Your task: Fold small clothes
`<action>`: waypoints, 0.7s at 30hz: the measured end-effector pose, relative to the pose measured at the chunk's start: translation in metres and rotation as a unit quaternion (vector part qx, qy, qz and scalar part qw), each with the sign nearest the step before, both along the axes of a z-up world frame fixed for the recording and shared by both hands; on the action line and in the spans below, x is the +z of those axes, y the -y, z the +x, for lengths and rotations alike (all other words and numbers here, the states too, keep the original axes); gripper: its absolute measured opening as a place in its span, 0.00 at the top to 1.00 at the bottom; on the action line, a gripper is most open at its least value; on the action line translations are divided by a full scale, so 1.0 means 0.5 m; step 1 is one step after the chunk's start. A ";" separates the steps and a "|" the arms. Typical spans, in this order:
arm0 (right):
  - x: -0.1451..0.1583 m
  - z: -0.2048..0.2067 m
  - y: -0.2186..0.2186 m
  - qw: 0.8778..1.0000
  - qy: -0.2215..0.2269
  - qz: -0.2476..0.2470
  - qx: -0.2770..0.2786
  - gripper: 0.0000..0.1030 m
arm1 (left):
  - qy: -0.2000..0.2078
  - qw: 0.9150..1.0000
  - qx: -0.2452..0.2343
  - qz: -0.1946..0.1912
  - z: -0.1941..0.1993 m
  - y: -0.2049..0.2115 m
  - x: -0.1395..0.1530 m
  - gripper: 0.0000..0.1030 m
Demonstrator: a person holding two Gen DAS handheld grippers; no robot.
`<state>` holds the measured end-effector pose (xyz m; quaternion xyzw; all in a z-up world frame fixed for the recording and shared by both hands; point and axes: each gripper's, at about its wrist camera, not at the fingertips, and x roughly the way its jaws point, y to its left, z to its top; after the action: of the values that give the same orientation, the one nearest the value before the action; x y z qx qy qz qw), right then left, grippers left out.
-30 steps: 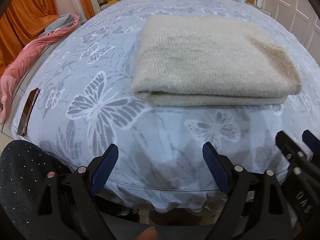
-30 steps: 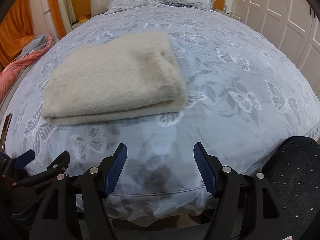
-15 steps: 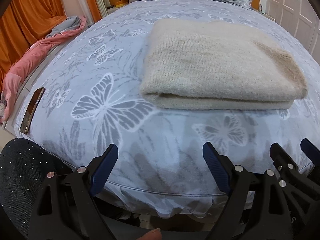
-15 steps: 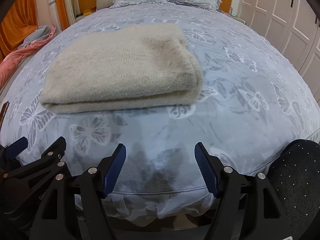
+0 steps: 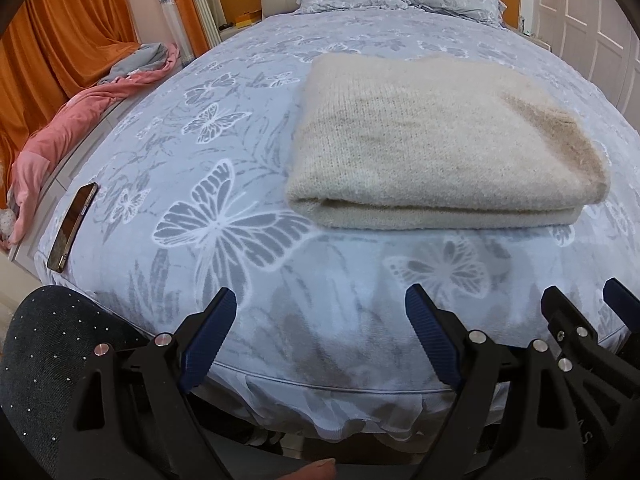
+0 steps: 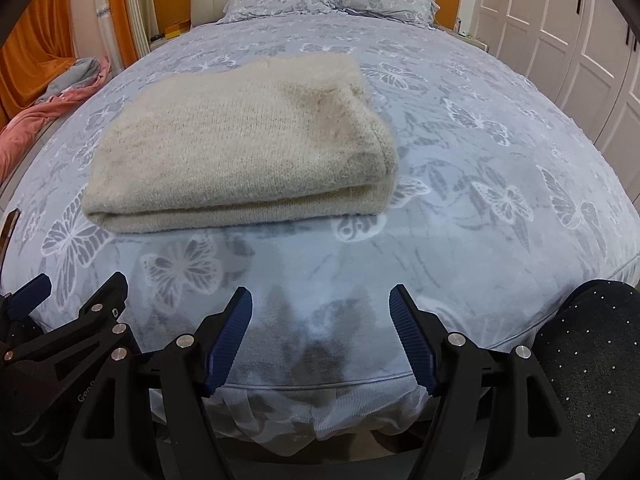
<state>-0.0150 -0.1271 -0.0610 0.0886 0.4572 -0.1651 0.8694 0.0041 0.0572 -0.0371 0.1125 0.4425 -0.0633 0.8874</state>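
A cream knitted sweater [image 5: 432, 152] lies folded in a neat rectangle on the bed; it also shows in the right wrist view [image 6: 240, 148]. My left gripper [image 5: 320, 312] is open and empty, held over the bed's near edge, short of the sweater. My right gripper [image 6: 320, 312] is open and empty at the same edge. The right gripper shows at the left wrist view's lower right [image 5: 580, 316]. The left gripper shows at the right wrist view's lower left [image 6: 76, 292].
The bed [image 5: 224, 120] has a blue-grey butterfly cover, with pillows [image 6: 328, 0] at the headboard. A phone [image 5: 74, 226] lies at the bed's left edge. A pink blanket [image 5: 72, 132] is heaped on the left. White wardrobe doors [image 6: 560, 40] stand on the right. Dark-trousered knees show at both bottom corners.
Both grippers have drawn back and risen a little from the bed's edge, so the view tilts up toward the headboard. The folded sweater has not moved. Both stay open.
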 end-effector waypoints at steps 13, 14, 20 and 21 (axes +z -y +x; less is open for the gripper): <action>0.002 -0.003 0.001 1.000 0.002 -0.001 -0.001 0.33 | 0.001 1.000 0.002 -0.003 -0.005 -0.001 0.000 0.18; 0.001 -0.003 0.002 1.000 0.002 0.000 -0.001 0.33 | 0.001 1.000 0.002 -0.004 -0.005 0.000 0.001 0.18; 0.002 -0.004 0.001 1.000 0.002 -0.004 -0.003 0.33 | 0.008 1.000 0.001 -0.004 -0.008 0.001 0.005 0.19; 0.002 -0.004 0.001 1.000 0.001 -0.005 -0.003 0.33 | 0.008 1.000 0.001 -0.003 -0.009 0.003 0.005 0.20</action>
<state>-0.0171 -0.1274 -0.0601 0.0864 0.4549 -0.1699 0.8699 -0.0002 0.0559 -0.0344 0.1098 0.4352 -0.0631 0.8914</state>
